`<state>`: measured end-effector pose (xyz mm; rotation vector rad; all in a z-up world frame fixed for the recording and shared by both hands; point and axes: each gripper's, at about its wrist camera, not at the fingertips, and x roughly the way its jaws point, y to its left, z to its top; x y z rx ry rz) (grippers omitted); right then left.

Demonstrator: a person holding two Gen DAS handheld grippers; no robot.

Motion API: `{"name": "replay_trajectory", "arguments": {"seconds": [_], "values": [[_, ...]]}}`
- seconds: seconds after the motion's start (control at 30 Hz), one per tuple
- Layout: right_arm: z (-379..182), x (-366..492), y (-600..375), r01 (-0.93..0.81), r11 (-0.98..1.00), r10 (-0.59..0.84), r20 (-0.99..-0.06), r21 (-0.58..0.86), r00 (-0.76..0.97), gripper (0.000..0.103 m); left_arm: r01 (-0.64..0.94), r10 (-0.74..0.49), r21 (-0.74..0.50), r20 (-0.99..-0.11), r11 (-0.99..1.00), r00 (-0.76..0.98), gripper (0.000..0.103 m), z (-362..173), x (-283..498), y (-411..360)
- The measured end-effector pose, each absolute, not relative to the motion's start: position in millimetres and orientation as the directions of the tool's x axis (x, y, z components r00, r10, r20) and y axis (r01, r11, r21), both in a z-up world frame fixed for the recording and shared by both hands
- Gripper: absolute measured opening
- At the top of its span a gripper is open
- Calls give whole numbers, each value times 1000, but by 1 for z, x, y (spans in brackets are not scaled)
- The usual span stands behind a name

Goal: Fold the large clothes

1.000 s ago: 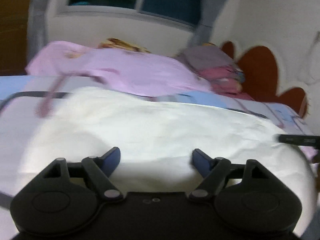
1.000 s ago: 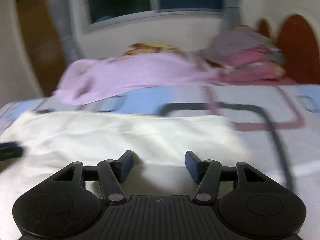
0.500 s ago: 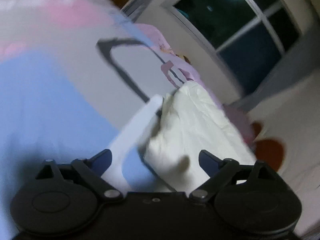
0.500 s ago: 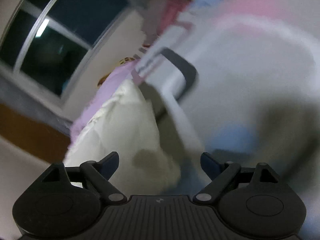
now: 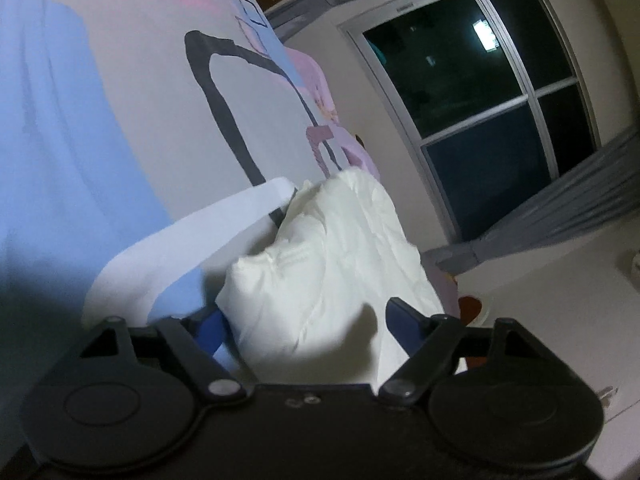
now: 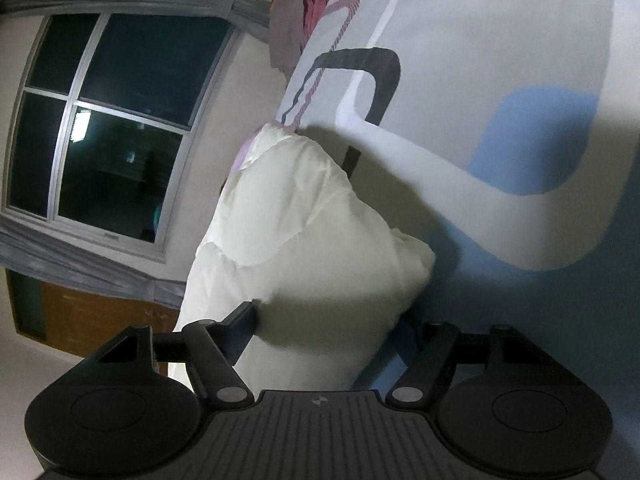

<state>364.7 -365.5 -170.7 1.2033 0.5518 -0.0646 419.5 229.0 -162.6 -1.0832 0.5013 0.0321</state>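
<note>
The cream garment [image 5: 336,248], lying on the patterned bedsheet [image 5: 152,92], is running lengthwise toward twelve o'clock between both grippers, the left gripper [image 5: 302,322] and right gripper [image 6: 326,326] each closing, jaws parted, around an end corner.

View rolled, bed tilted steeply. Left gripper [image 5: 304,326] low in frame, jaws apart, just been closing. Cream garment [image 5: 336,252] bunched between blue pads [image 5: 400,320], its folded end near left pad; whether pads press cloth cannot tell. Garment lies on bedsheet [image 5: 132,100], patterned grey, blue, pink with dark curved line. White band of sheet print runs beside garment. Lilac cloth [image 5: 316,84] farther along bed. Dark window [image 5: 480,92] on right, grey curtain [image 5: 560,208] below it, pale wall.
</note>
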Motion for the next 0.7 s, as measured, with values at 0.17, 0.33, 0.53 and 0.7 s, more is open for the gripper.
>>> {"name": "replay_trajectory", "arguments": {"seconds": [0.17,0.33,0.53,0.7], "values": [[-168,371,-362,328,424,230,-451,844,862,47,-272,-254,-860,-405,433,878,37,-174,433,233],[-156,373,-361,298,474,245,-449,829,859,30,-233,-265,-872,-369,431,891,22,-169,427,230],[-131,360,-358,265,539,256,-455,799,853,27,-205,-266,-867,-351,454,898,20,-150,405,230],[-117,317,-353,251,574,266,-467,780,843,27,-191,-267,-855,-351,482,898,20,-133,361,227]]}}
